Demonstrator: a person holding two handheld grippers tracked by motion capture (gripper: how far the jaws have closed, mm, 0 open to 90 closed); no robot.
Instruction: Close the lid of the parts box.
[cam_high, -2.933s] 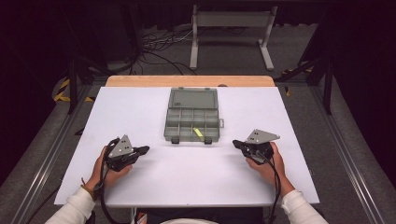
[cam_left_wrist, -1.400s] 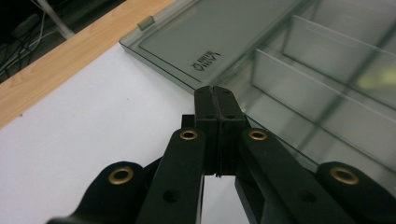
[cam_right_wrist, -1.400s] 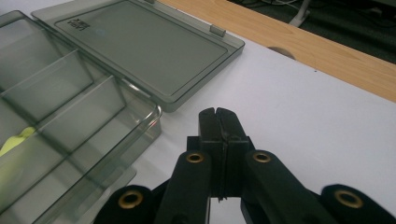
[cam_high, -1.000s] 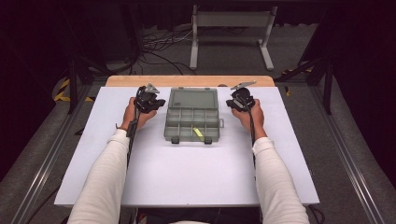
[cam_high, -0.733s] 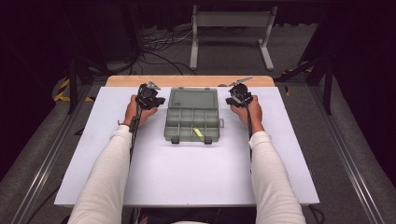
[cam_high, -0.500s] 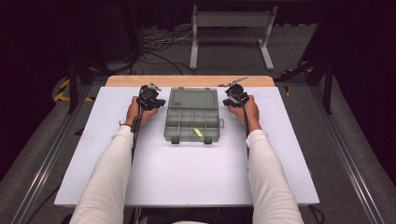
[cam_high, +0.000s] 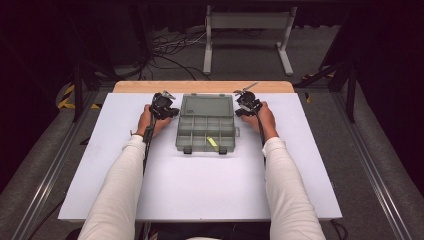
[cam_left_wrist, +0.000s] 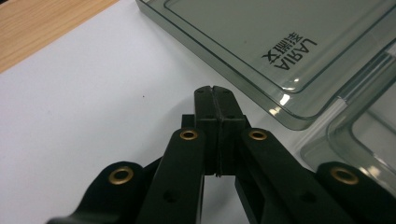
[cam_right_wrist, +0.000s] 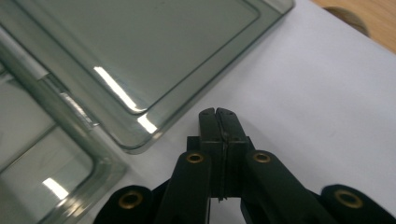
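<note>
Two grippers flanked an open plastic box (cam_high: 206, 123) lying near the far edge of the desk (cam_high: 200, 190). The left gripper (cam_left_wrist: 215, 95) and right gripper (cam_right_wrist: 220, 116) each had jaws pressed together on nothing, tips just beside the flat lid's (cam_left_wrist: 261, 42) corners. A yellow item (cam_high: 212, 143) inside was too small to identify.

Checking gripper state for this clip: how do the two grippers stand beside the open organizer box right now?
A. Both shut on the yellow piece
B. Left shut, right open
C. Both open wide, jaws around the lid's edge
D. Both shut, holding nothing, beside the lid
D: the left gripper and the right gripper each show jaws pressed together with nothing between them, tips on the white table just off the lid of the organizer box.
</note>
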